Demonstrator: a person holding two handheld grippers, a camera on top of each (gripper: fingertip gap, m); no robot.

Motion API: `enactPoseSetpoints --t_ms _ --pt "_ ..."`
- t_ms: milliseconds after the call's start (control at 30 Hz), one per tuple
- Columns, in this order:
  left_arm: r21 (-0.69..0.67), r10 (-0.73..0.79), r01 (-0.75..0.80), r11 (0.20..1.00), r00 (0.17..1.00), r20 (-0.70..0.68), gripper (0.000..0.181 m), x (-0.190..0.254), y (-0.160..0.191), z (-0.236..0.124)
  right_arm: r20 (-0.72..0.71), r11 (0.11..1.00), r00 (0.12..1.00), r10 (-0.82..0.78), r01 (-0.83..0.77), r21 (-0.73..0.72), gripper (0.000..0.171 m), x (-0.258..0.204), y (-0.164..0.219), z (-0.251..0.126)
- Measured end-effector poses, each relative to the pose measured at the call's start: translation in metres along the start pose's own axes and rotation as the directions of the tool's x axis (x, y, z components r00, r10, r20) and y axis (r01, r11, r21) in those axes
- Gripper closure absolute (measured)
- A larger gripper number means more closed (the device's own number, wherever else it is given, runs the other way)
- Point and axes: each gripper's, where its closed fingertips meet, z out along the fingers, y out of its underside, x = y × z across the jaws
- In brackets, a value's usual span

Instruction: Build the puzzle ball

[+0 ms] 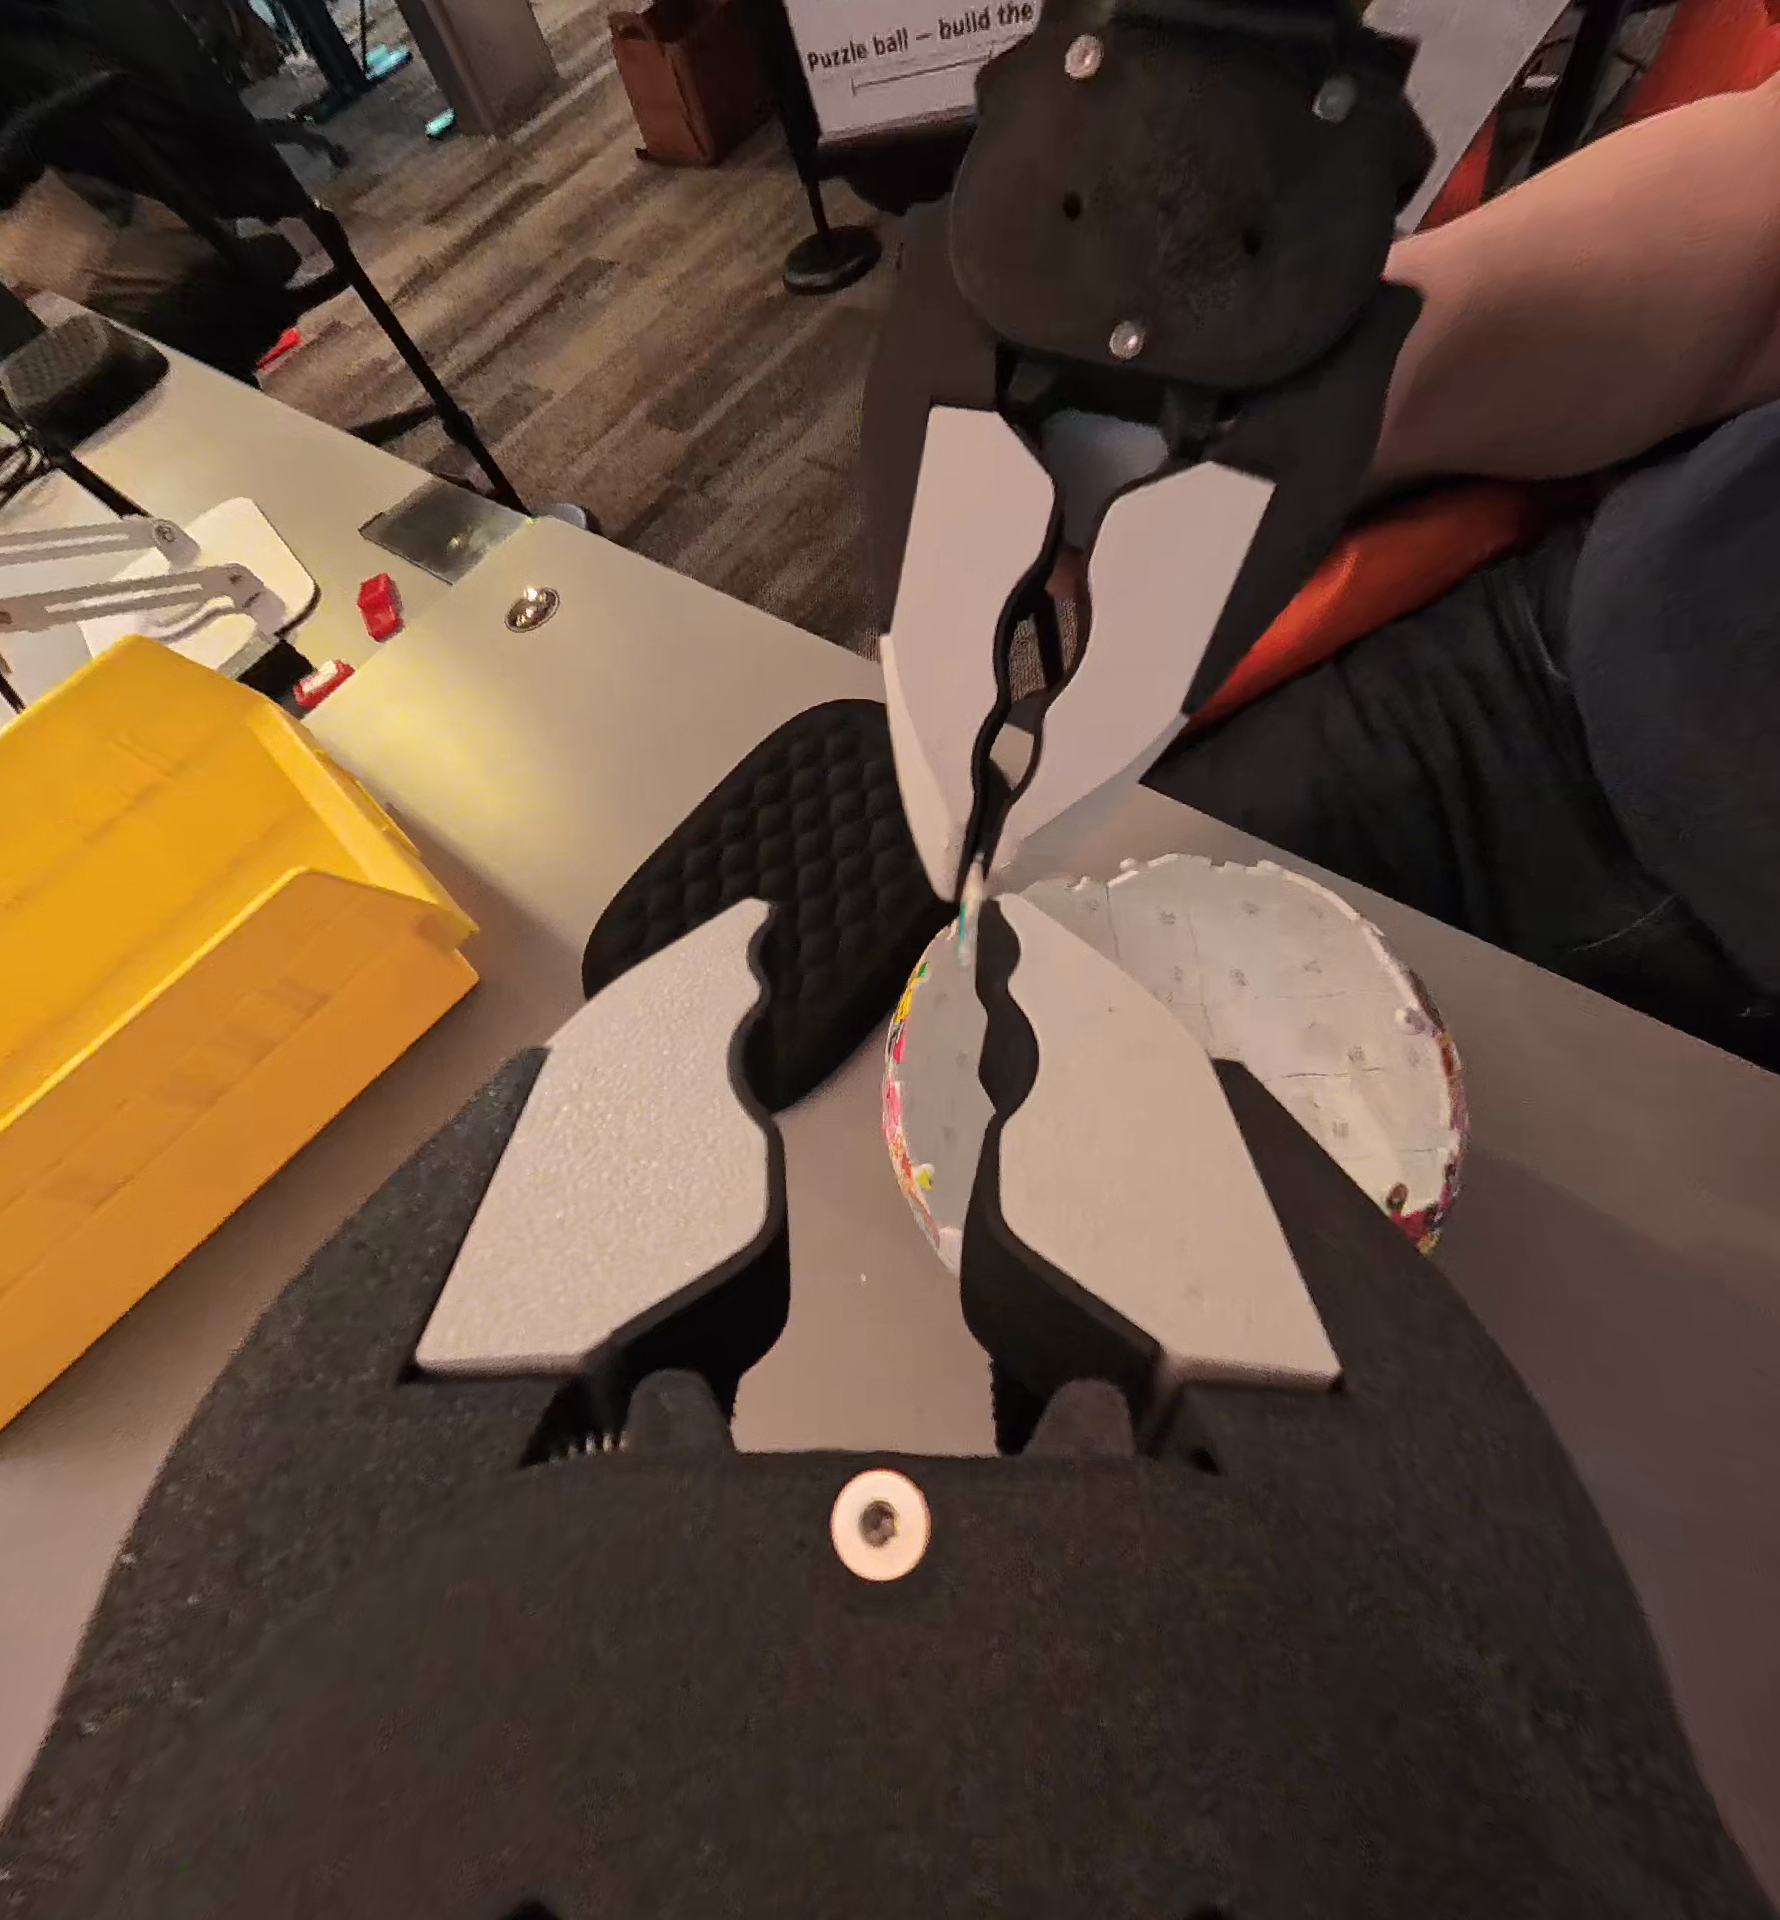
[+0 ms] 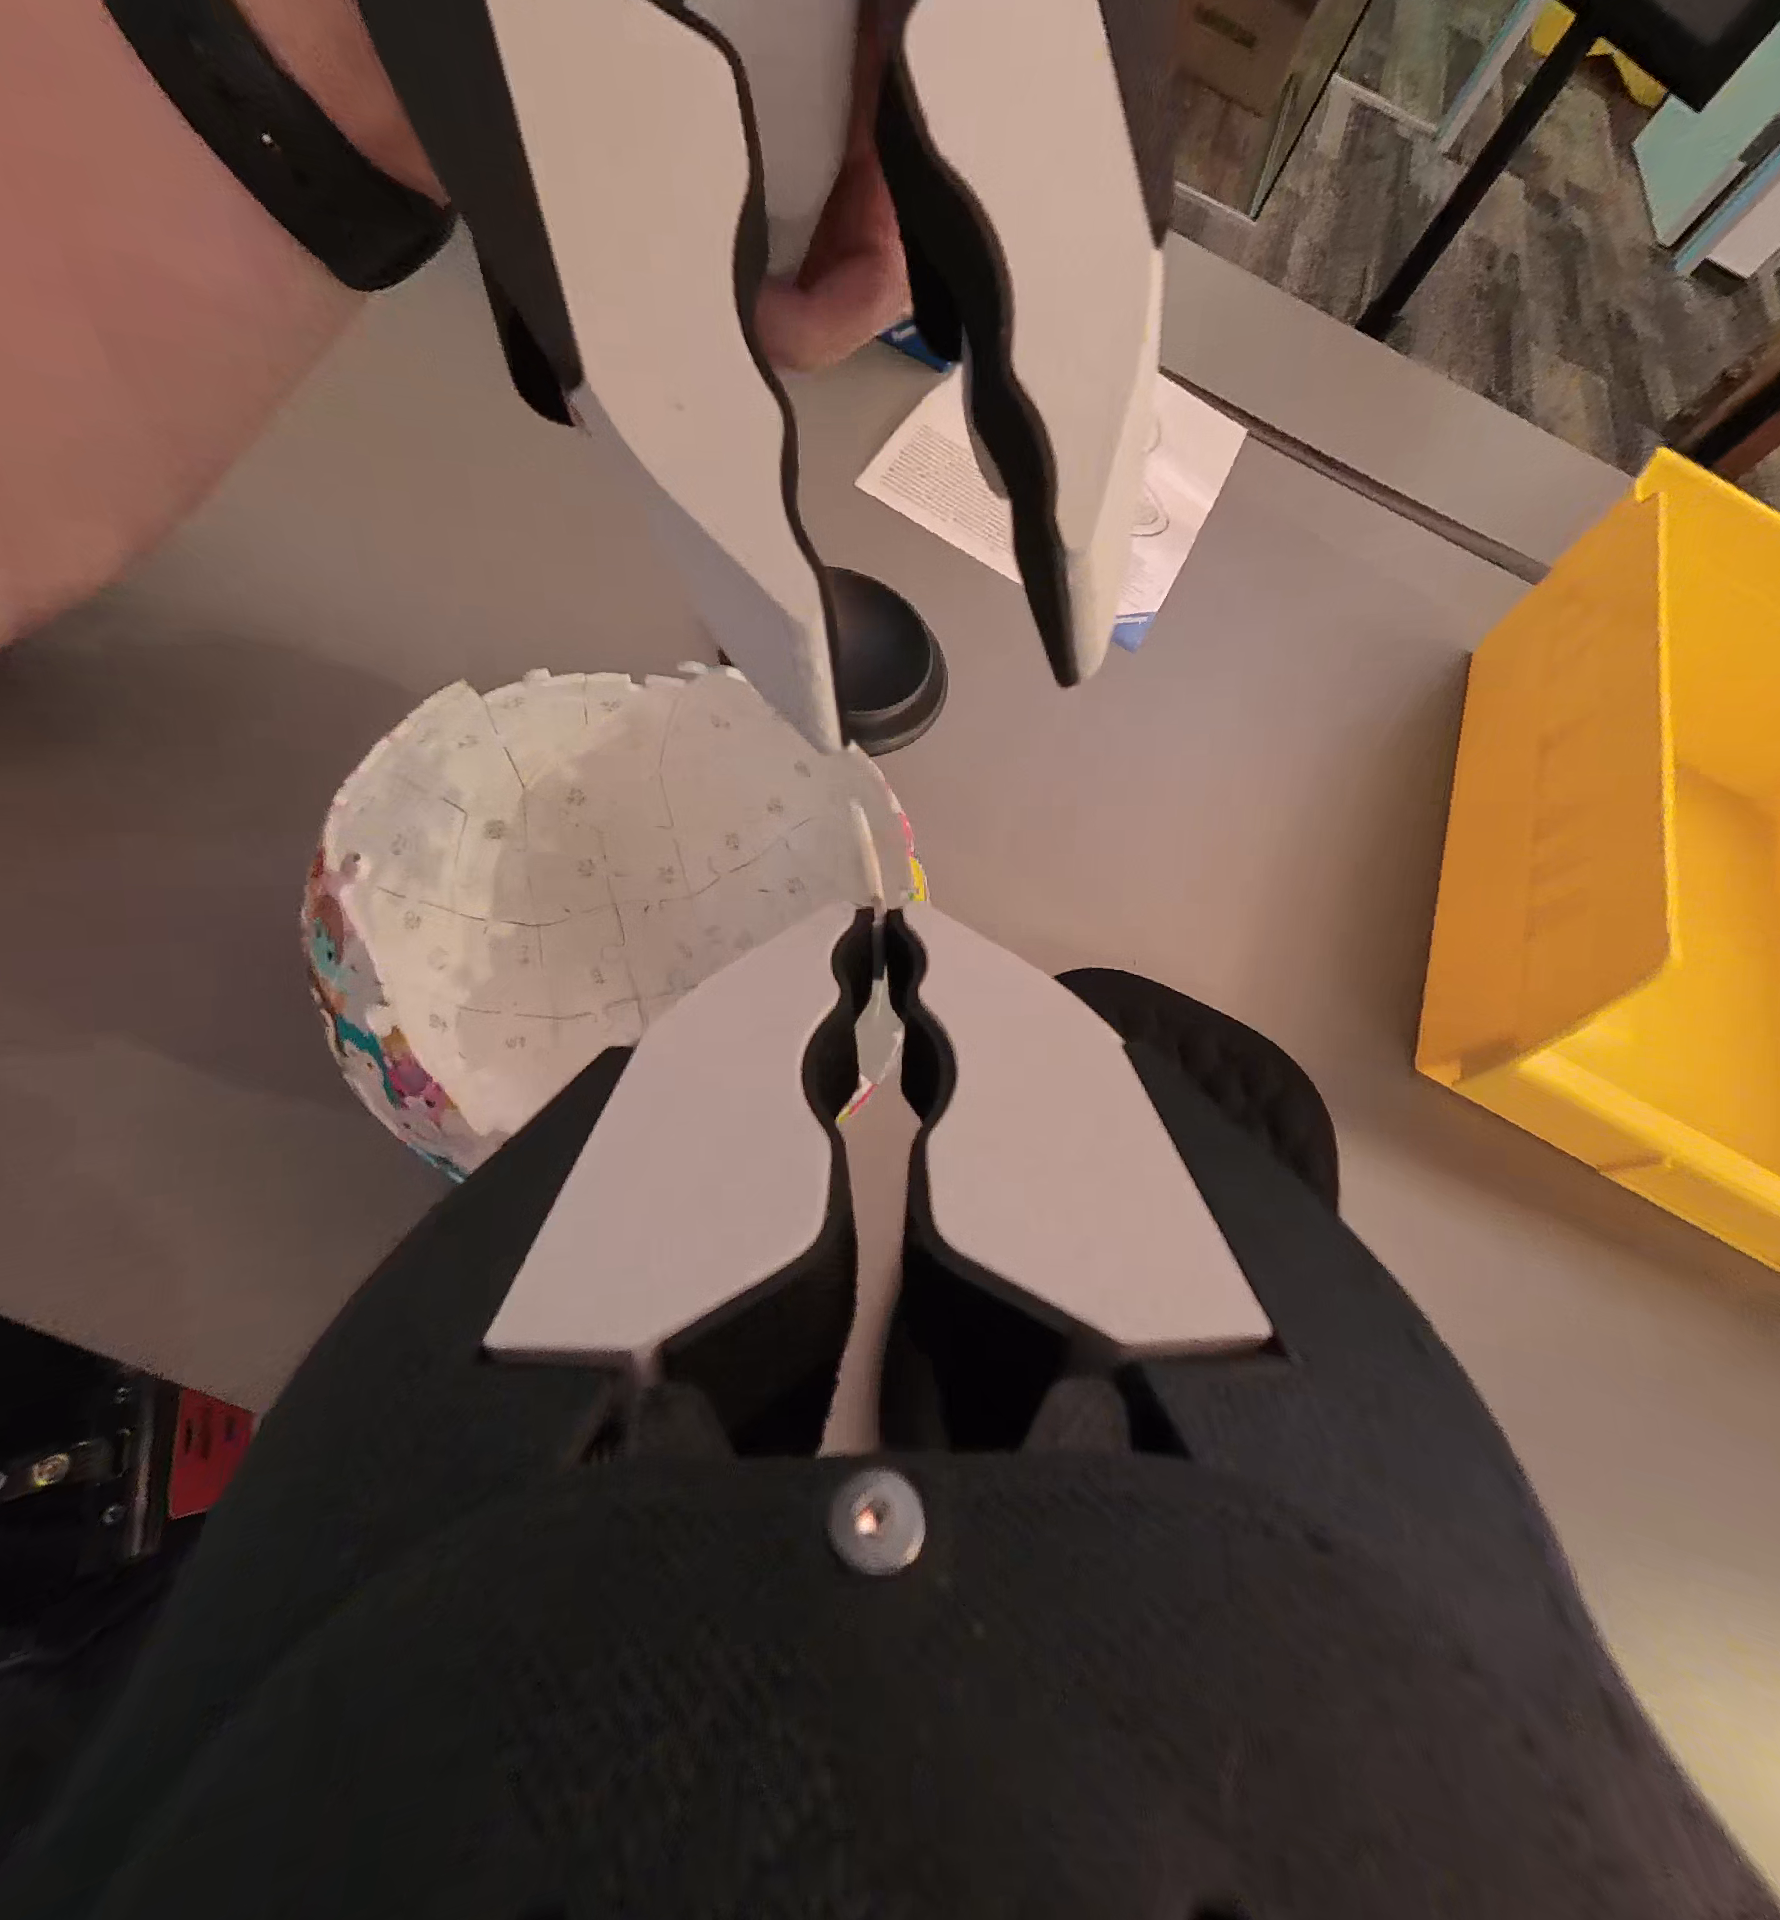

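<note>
The puzzle ball [image 2: 574, 862] is a part-built open shell lying on the grey table, white inside and colourful outside. It also shows in the left wrist view [image 1: 1281, 987]. My right gripper [image 2: 873, 920] is shut on a thin puzzle piece [image 2: 878, 1023], held edge-on against the shell's rim. In the left wrist view it [image 1: 974, 873] comes down from above with the piece [image 1: 966, 925]. My left gripper [image 1: 875, 920] is open and empty, with one finger tip at the same spot on the rim. It also shows in the right wrist view [image 2: 953, 701].
A yellow bin [image 1: 169, 987] stands left of the ball and shows in the right wrist view [image 2: 1696, 883]. A black textured pad [image 1: 792, 883] lies beside the ball. A black dome stand [image 2: 886, 665] and a printed sheet [image 2: 927, 468] lie behind. A person's arm [image 1: 1592, 260] is close. Both grippers' tips are close together, under 4 cm apart.
</note>
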Motion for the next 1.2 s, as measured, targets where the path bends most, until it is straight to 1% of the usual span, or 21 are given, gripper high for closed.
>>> enactPoseSetpoints --t_ms 67,167,333,467,567,767,833,900,1067,1200 --pt "0.007 0.02 -0.02 1.0 1.0 0.001 0.147 0.002 -0.001 0.001 -0.032 1.0 0.999 -0.02 0.02 -0.011 0.168 0.004 0.002 0.001" --pt "-0.015 0.036 -0.036 0.999 0.999 -0.008 0.148 0.005 0.001 0.006 -0.026 1.0 0.999 -0.026 0.026 -0.002 0.167 0.002 0.001 0.004" --pt "-0.105 0.061 -0.061 0.993 0.998 -0.003 0.149 0.007 0.014 0.012 -0.049 0.999 0.998 -0.045 0.044 -0.011 0.168 0.004 0.0 0.007" --pt "-0.136 0.092 -0.092 0.986 0.996 -0.009 0.157 0.009 0.019 0.015 -0.055 0.999 0.997 -0.053 0.053 -0.008 0.168 0.004 0.0 0.006" --pt "-0.172 0.117 -0.118 0.978 0.993 -0.017 0.161 0.011 0.023 0.02 -0.05 0.999 0.998 -0.047 0.046 -0.008 0.167 0.003 0.002 0.006" --pt "-0.17 0.145 -0.147 0.974 0.989 -0.025 0.179 0.013 0.023 0.021 -0.05 0.999 0.998 -0.039 0.039 0.003 0.168 0.004 0.002 0.007" --pt "-0.168 0.15 -0.153 0.974 0.988 -0.026 0.179 0.014 0.023 0.021 -0.049 0.999 0.998 -0.034 0.035 0.007 0.168 0.004 0.002 0.007" --pt "-0.169 0.157 -0.159 0.973 0.987 -0.023 0.176 0.014 0.022 0.023 -0.044 0.999 0.999 -0.029 0.03 0.013 0.167 0.003 0.001 0.008" --pt "-0.185 0.167 -0.169 0.968 0.986 -0.028 0.179 0.014 0.025 0.025 -0.056 0.999 0.997 -0.045 0.045 0.0 0.168 0.004 0.001 0.008" --pt "-0.172 0.171 -0.173 0.97 0.985 -0.026 0.179 0.015 0.022 0.024 -0.06 0.999 0.997 -0.041 0.042 0.016 0.168 0.003 -0.001 0.006"
